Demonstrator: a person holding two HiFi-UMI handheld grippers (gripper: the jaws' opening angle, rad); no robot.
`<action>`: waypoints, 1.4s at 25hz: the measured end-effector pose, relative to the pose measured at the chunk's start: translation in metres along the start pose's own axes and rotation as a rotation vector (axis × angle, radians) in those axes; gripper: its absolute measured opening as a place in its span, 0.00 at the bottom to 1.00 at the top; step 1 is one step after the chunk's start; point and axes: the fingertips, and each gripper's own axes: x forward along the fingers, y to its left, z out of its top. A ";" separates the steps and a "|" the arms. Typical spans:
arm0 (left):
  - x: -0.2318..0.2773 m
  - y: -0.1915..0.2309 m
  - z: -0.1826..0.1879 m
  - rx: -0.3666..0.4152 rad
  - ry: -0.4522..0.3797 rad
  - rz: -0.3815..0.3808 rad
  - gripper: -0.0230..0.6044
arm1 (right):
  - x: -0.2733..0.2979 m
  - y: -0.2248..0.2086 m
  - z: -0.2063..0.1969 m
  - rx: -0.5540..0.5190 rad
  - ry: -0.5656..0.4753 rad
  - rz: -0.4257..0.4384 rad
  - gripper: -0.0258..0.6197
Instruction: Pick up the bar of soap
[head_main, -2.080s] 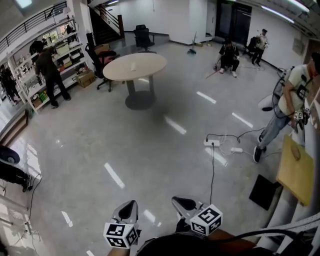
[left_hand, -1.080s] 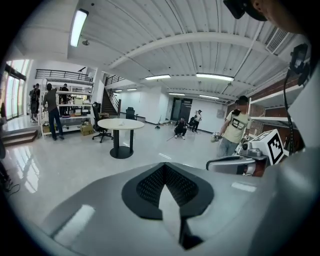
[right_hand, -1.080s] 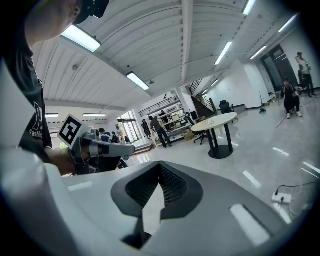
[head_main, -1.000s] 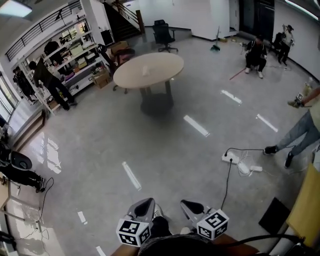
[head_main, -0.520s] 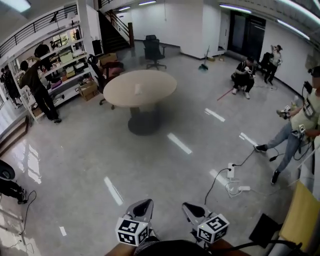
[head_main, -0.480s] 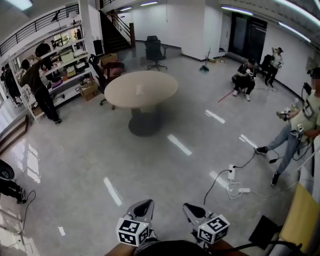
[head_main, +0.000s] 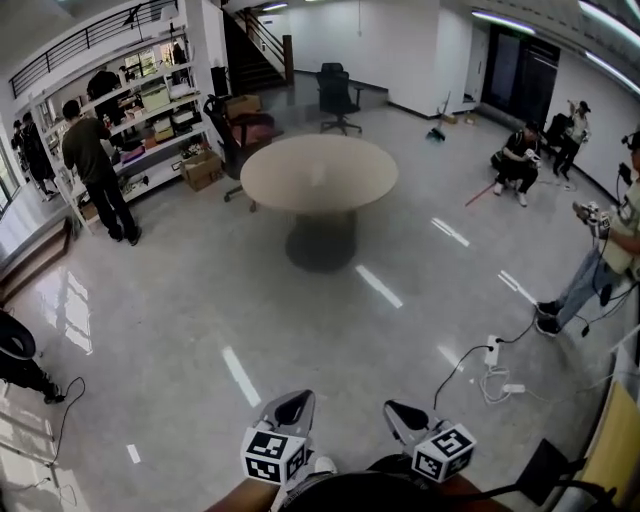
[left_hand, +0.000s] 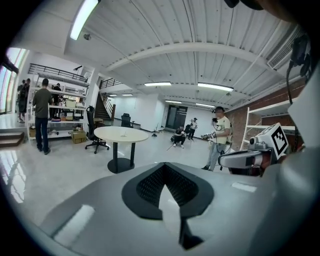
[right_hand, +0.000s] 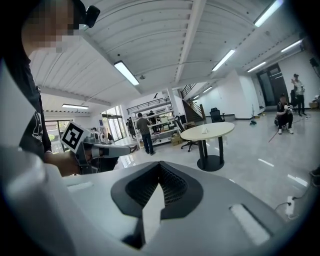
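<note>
The bar of soap (head_main: 318, 178), a small pale block, is seen at twelve o'clock on the round beige table (head_main: 355, 172), nearer than before. The left gripper (head_main: 291, 407) and right gripper (head_main: 403, 415) are closed, empty.

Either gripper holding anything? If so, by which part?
Nothing held: left gripper and right gripper are both shut, nothing between the jaws.

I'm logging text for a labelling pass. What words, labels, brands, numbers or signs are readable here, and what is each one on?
No text can be read in any view.
Marker cubes: black-and-white square patterns only, no letters or digits.
Boxes on the shelves: any print is too small to read.
Cardboard box on the floor: too small and blurred to read.
</note>
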 end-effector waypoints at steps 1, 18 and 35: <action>-0.001 0.008 0.002 -0.012 -0.007 0.007 0.05 | 0.008 0.000 0.001 -0.001 0.006 0.003 0.05; 0.057 0.087 0.012 -0.066 0.030 0.103 0.05 | 0.138 -0.031 0.041 -0.026 0.027 0.156 0.05; 0.240 0.098 0.119 -0.019 -0.002 0.147 0.05 | 0.198 -0.206 0.137 -0.037 -0.035 0.186 0.05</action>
